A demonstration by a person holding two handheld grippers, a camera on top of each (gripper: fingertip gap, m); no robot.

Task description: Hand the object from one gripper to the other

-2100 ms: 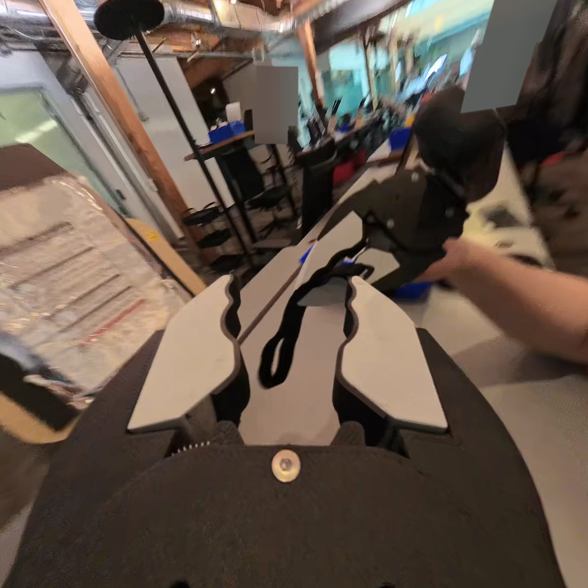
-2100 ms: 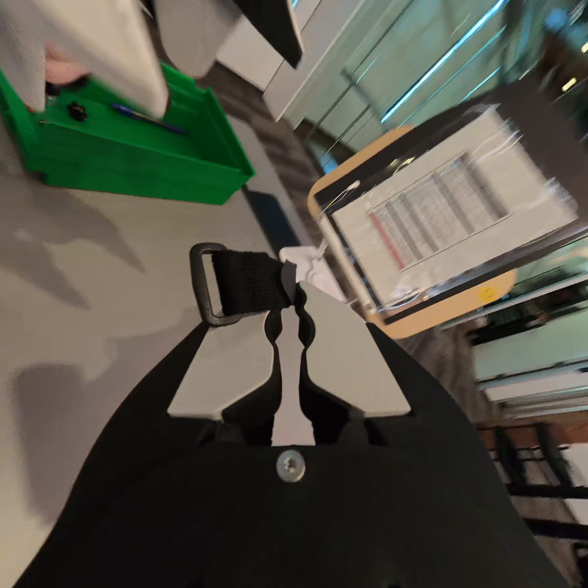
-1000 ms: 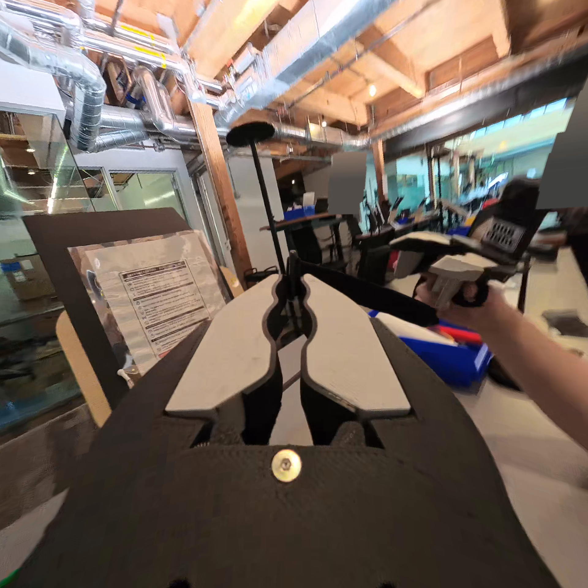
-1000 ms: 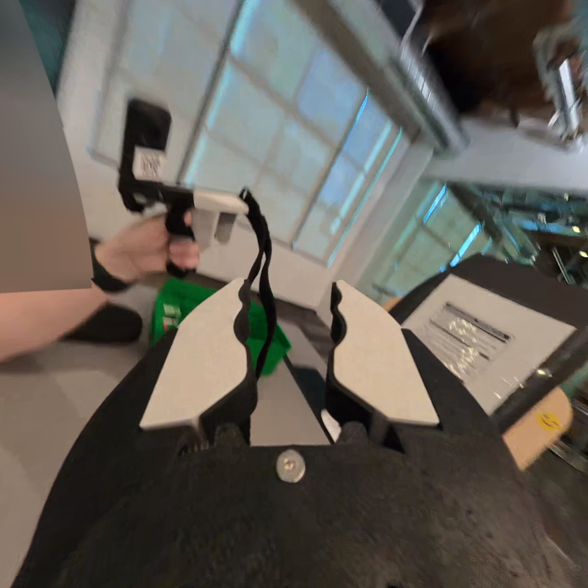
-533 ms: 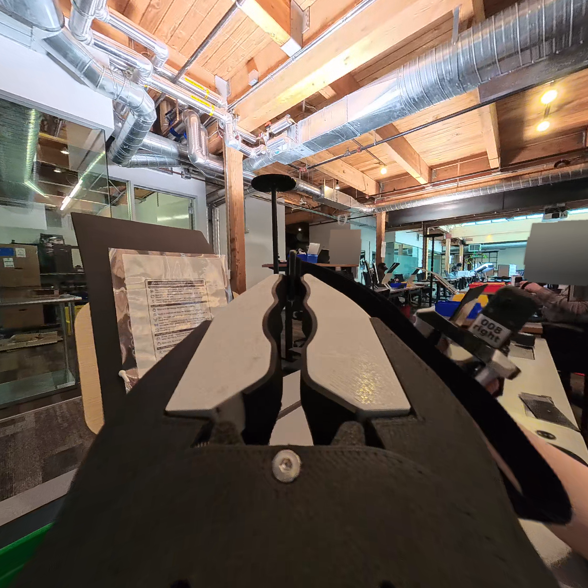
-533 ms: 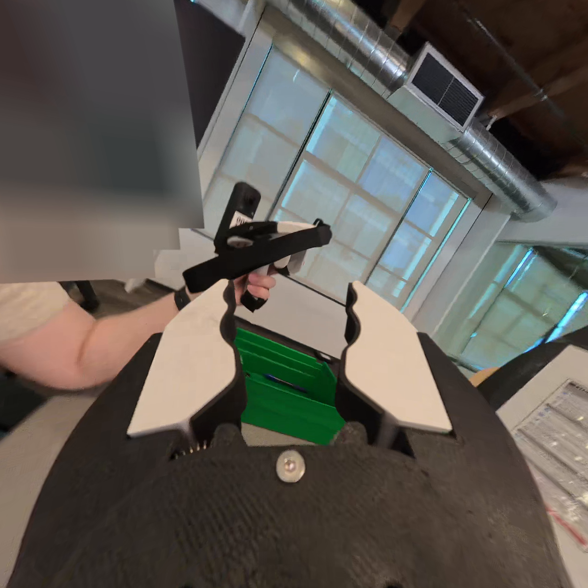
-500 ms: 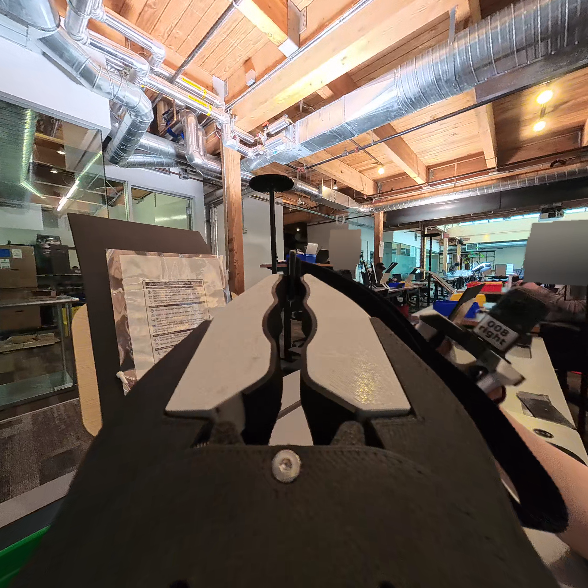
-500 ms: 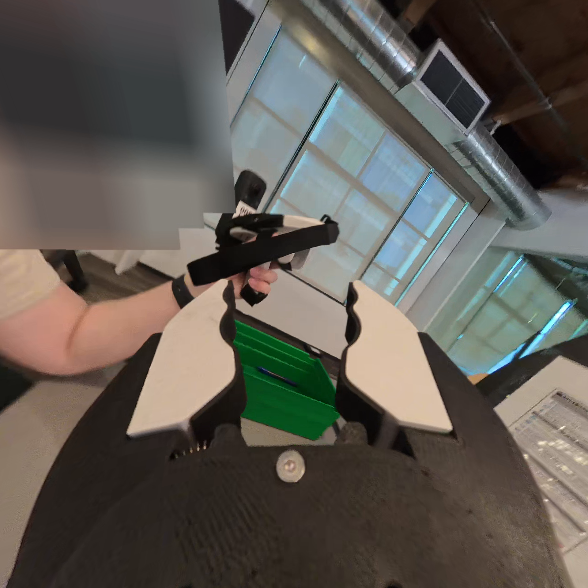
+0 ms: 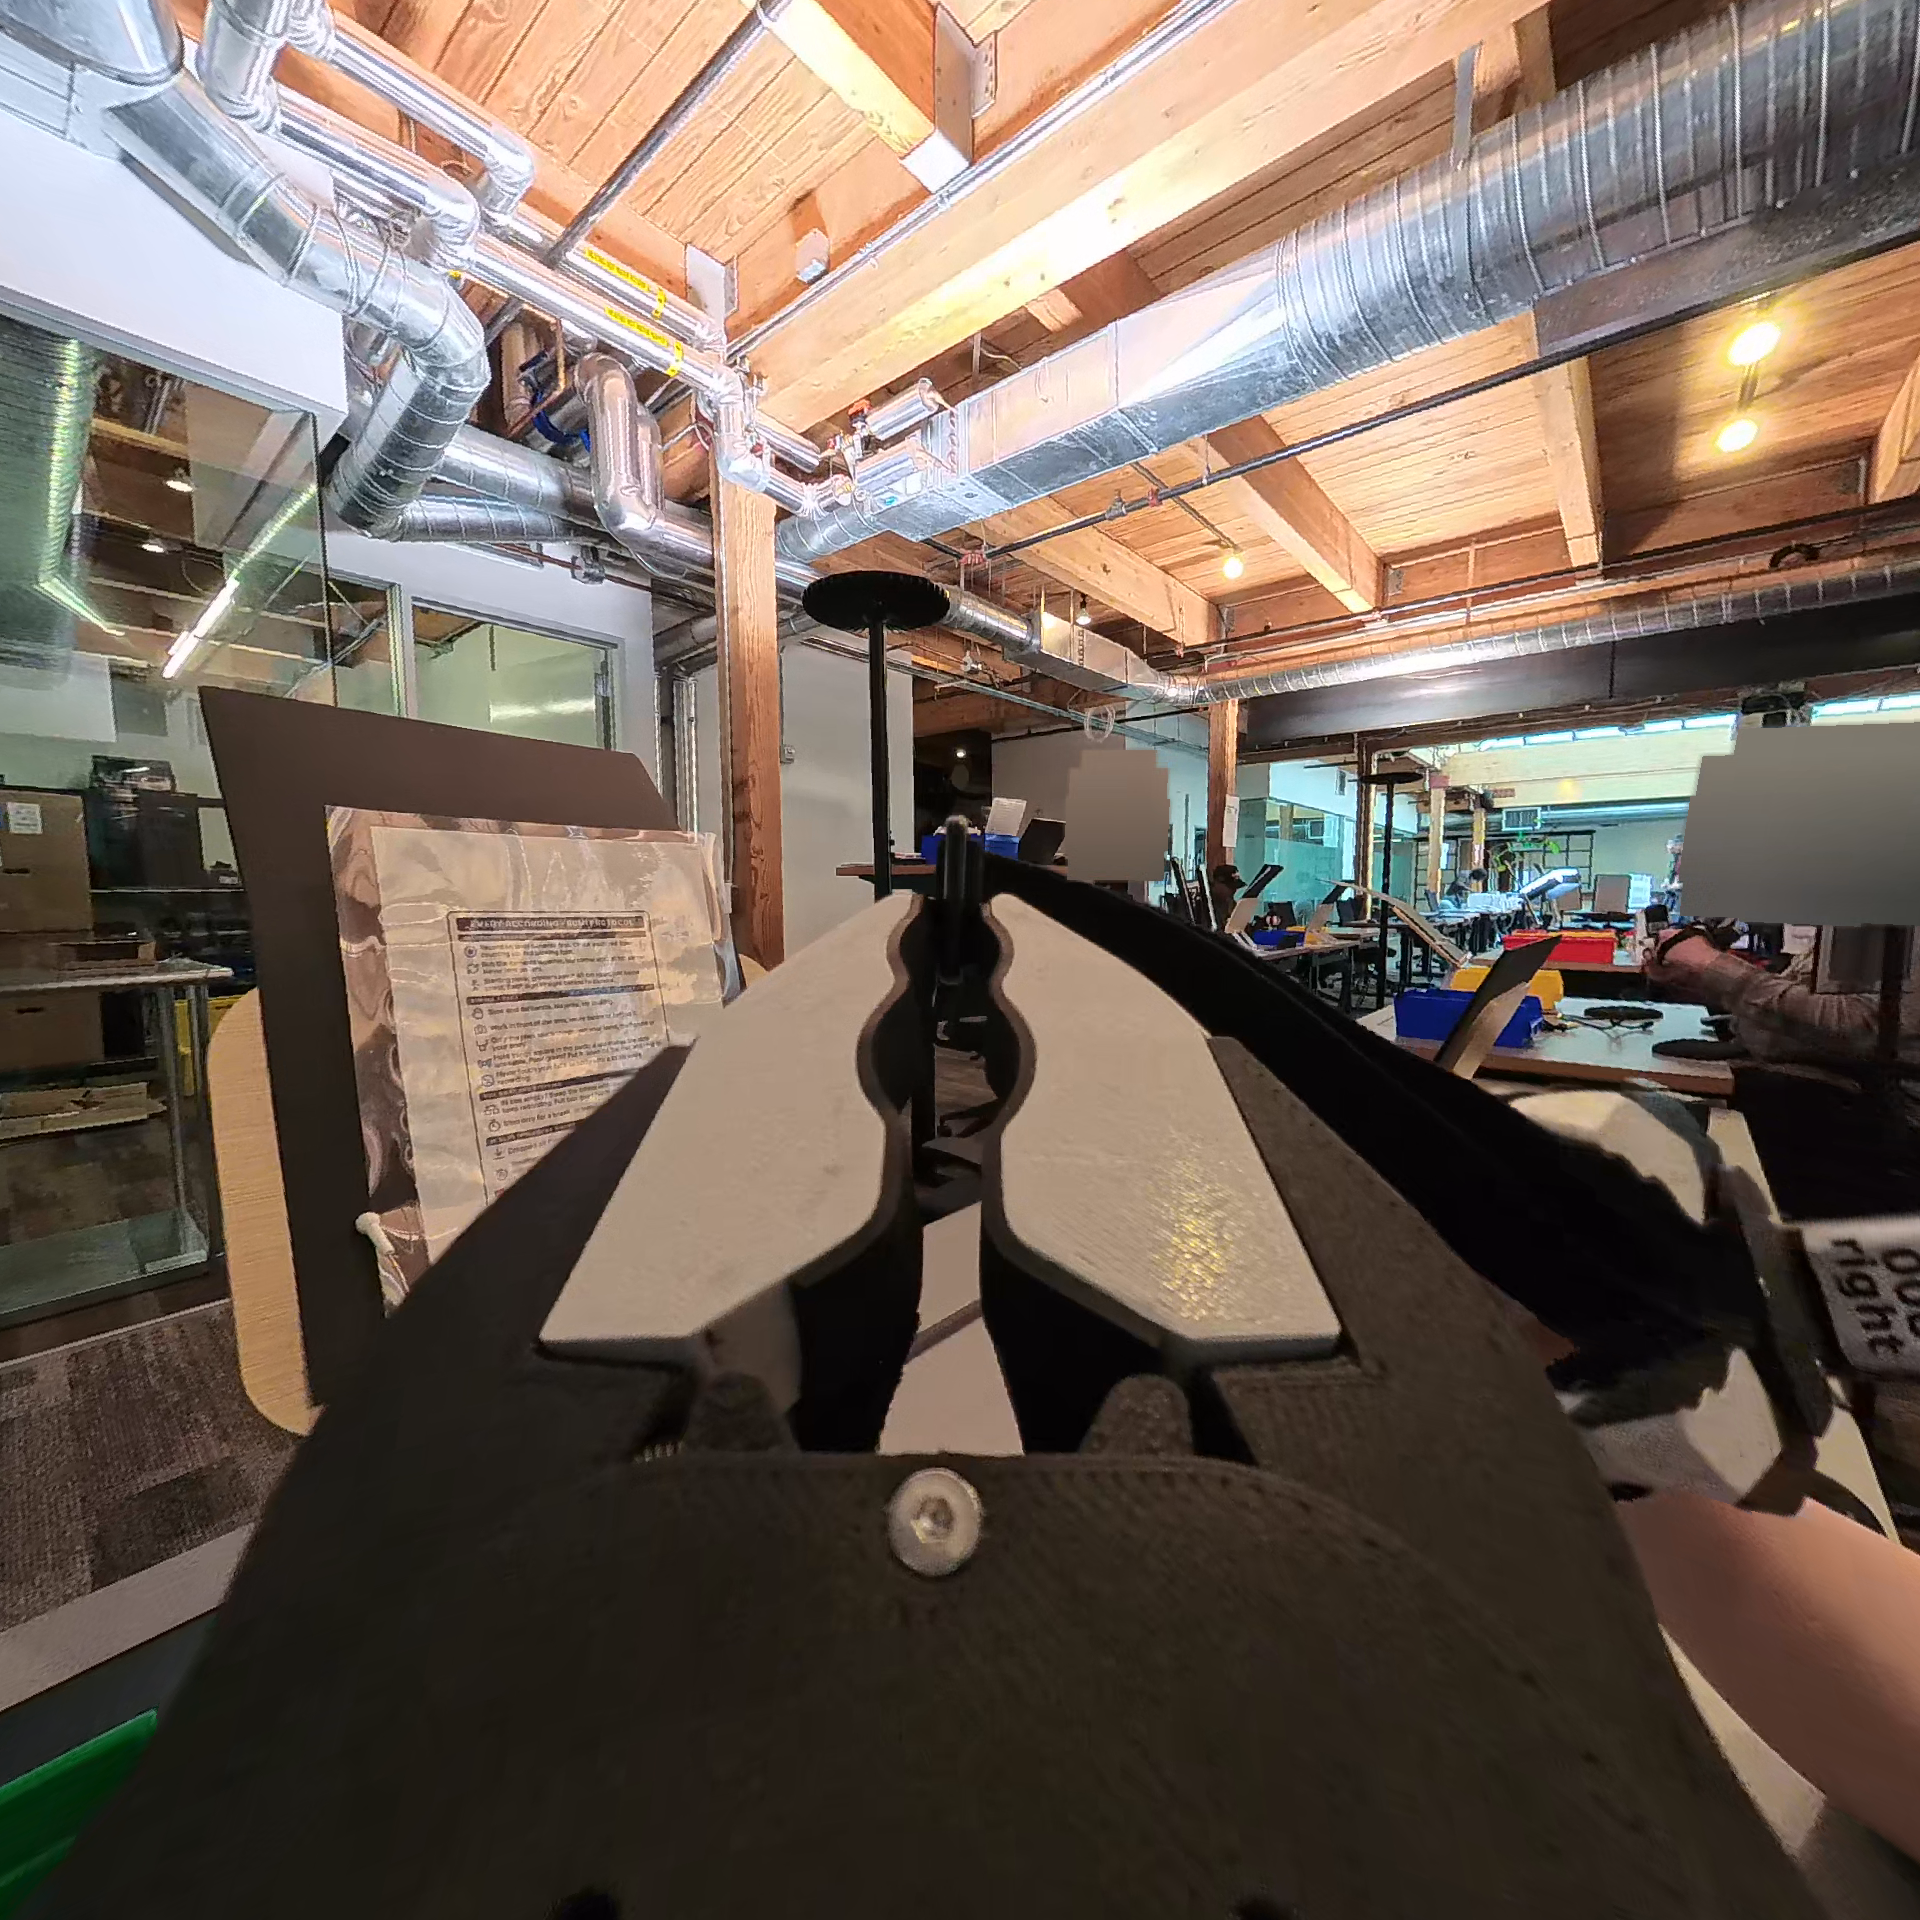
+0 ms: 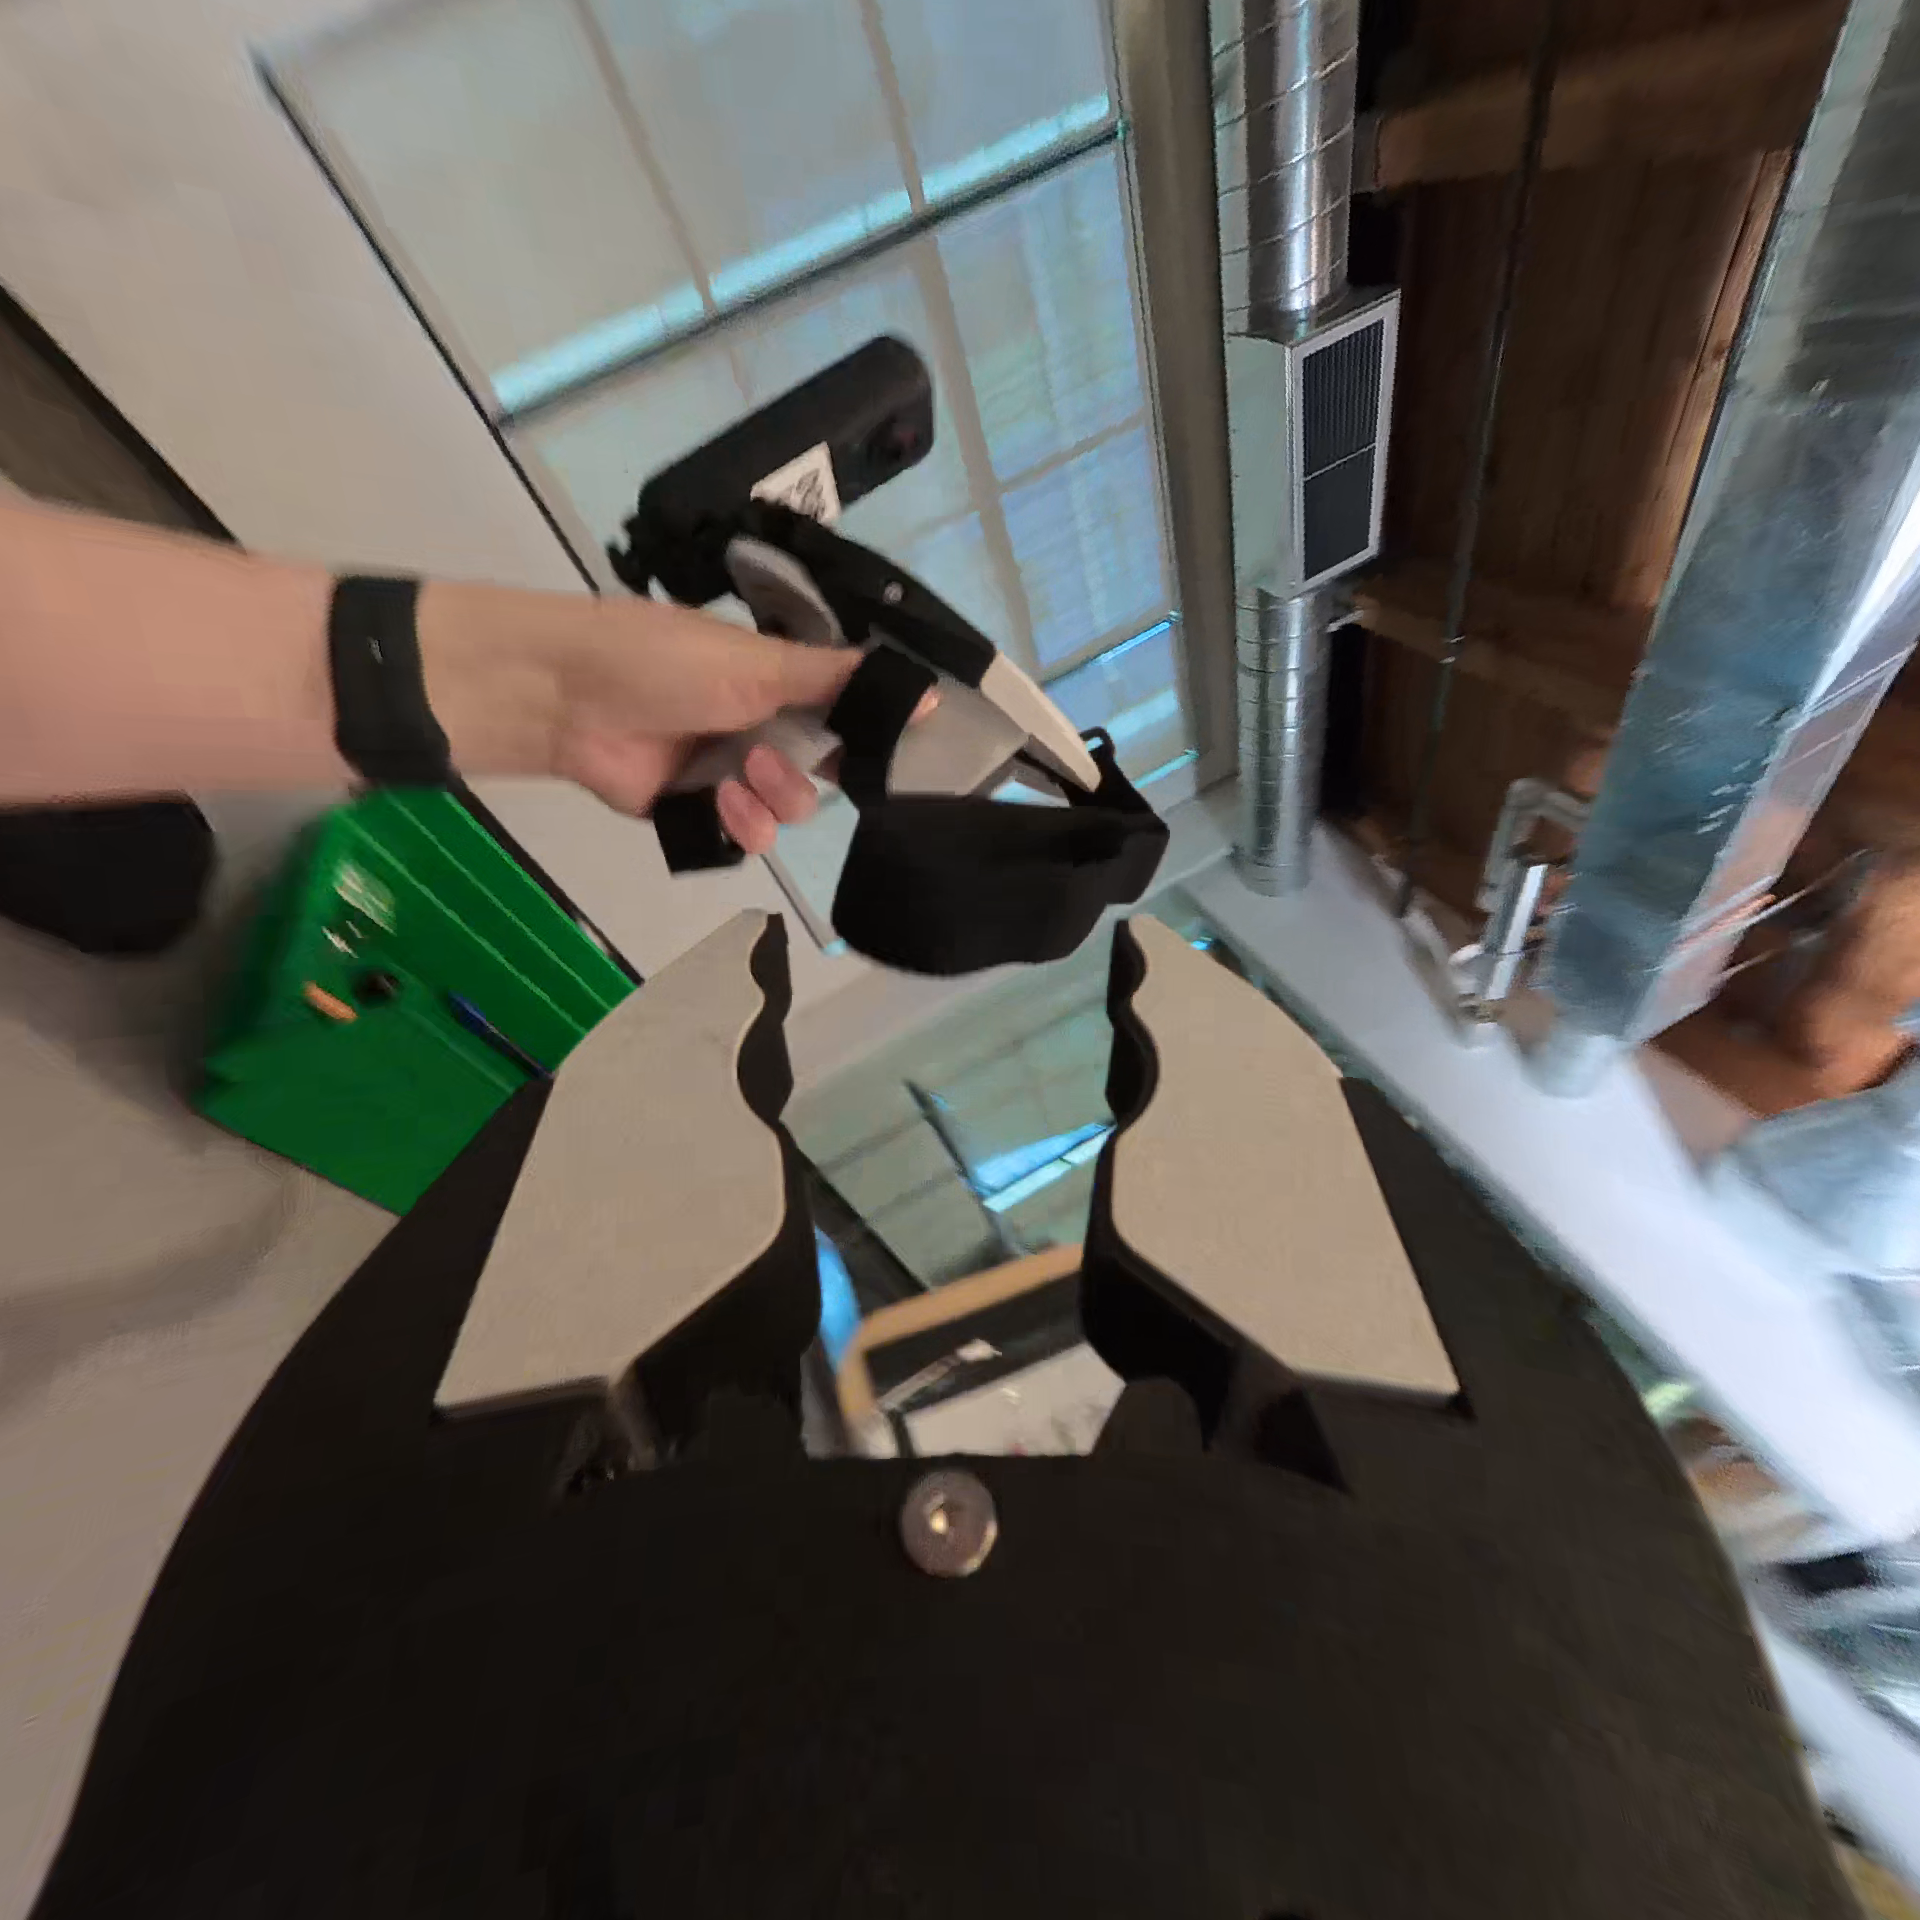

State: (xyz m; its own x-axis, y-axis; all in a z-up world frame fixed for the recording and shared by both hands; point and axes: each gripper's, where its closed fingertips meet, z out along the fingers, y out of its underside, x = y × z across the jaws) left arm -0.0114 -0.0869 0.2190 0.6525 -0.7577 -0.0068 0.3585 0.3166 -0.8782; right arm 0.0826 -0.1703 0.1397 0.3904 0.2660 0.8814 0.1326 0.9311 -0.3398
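Note:
The object is a black fabric strap (image 9: 1351, 1049). My left gripper (image 9: 954, 914) is shut on one end of it, and the strap runs back and to the right. In the right wrist view the left gripper (image 10: 1081, 774) is held by a hand (image 10: 644, 717) and the strap (image 10: 987, 883) hangs from its tips as a loop. My right gripper (image 10: 945, 935) is open and empty, with its fingertips just below the hanging loop. Part of the right gripper (image 9: 1714, 1351) shows at the right edge of the left wrist view, under the strap.
A green bin (image 10: 384, 997) sits on the grey table (image 10: 125, 1247) at lower left. A dark board with a plastic-covered sheet (image 9: 520, 997) stands to the left. A black stand with a round top (image 9: 878, 727) rises ahead. Desks with blue bins (image 9: 1465, 1013) lie far right.
The right gripper has come in close under the strap, and the strap now hangs as a loop just above its open fingers. The left gripper has stayed shut on the strap.

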